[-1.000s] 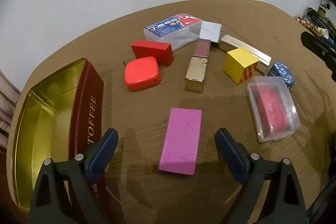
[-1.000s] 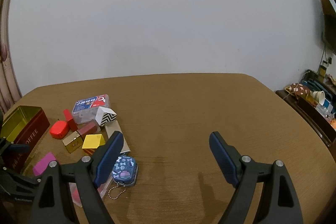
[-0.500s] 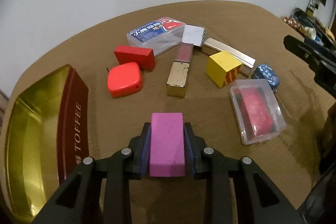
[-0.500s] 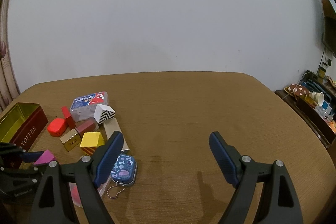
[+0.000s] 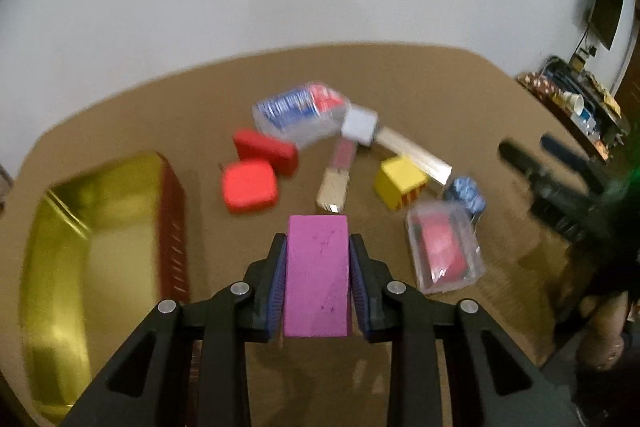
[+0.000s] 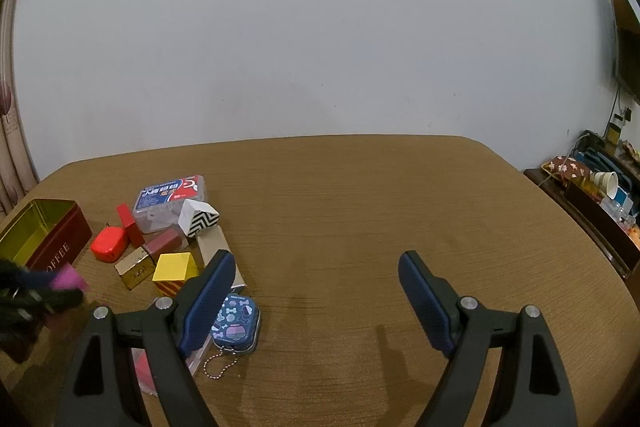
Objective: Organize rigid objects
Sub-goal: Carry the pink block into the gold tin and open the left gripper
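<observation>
We have the pink block (image 5: 317, 273) clamped lengthwise in our left gripper (image 5: 316, 279), lifted clear of the bench (image 6: 360, 211). At our nine o'clock the gold-lined toffee tin (image 5: 80, 259) looks empty, so sorting has barely begun. From eleven to two o'clock the red case (image 5: 250, 185), yellow cube (image 5: 400, 185) and others wait, blurred. Our right gripper (image 6: 316, 301) hangs wide open, holding nothing.

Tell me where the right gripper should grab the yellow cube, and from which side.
Take the yellow cube across two opposite flat side faces, coming down from above with the open right gripper. Its top is exposed, but the gold box crowds its left side, so lateral approach looks tight.
</observation>
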